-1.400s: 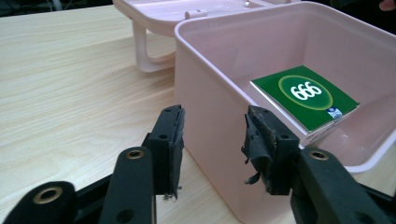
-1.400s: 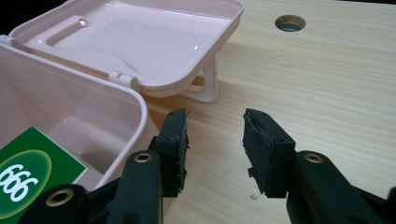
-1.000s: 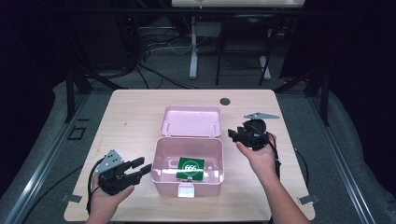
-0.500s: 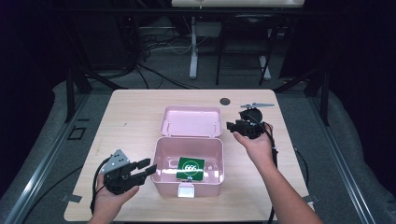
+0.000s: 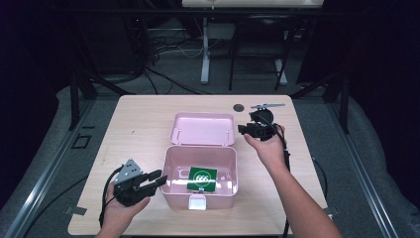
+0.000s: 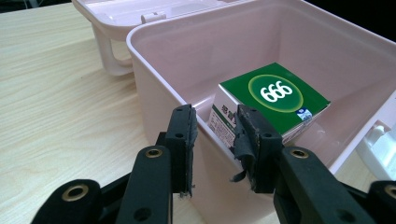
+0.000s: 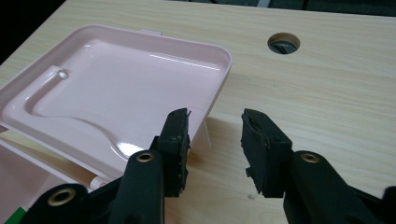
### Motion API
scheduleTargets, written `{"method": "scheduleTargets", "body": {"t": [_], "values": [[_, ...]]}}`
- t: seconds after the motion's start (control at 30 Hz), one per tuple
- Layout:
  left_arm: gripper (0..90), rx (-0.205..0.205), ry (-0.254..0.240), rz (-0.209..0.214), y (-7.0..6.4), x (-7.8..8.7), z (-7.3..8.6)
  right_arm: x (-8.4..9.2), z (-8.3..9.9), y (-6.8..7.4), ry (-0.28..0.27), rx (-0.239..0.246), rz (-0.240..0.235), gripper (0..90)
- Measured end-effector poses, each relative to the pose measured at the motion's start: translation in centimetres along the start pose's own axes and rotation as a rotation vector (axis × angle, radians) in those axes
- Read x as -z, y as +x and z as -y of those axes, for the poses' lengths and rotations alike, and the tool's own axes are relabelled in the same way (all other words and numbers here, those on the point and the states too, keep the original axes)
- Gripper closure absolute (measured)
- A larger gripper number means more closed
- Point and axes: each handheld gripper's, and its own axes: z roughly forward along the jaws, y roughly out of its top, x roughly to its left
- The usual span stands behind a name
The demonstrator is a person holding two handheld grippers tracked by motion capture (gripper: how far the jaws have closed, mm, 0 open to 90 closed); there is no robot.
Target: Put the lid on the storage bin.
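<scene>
I can read the white number 666 inside a light green ring on the top of the green box (image 6: pixel 275 95). That box lies in the pink case (image 6: pixel 159 74). Small print runs along its white side, but I cannot read it.

In the right gripper view, the right gripper (image 7: pixel 215 140) hung over the pale wooden worktop (image 7: pixel 327 88), its two black jaws apart with nothing between them; they had just been closing a little. The near corner of the open pink lid (image 7: pixel 116 88), inner side up, lay just beyond the left jaw. A round cable hole (image 7: pixel 284 43) sat farther ahead, slightly right.
</scene>
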Motion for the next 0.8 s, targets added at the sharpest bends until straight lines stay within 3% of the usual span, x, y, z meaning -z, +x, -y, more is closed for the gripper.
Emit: {"method": "scheduleTargets", "body": {"t": [0.43, 0.8], "values": [[69.4, 0.0, -0.002, -0.003, 0.1, 0.0, -0.1, -1.0, -1.2, 0.5, 0.006, -0.009, 0.004, 63.6], [69.9, 0.002, -0.004, -0.003, 0.1, 0.1, 0.0, -2.4, -2.1, 0.4, 0.062, -0.034, 0.026, 66.5]]}}
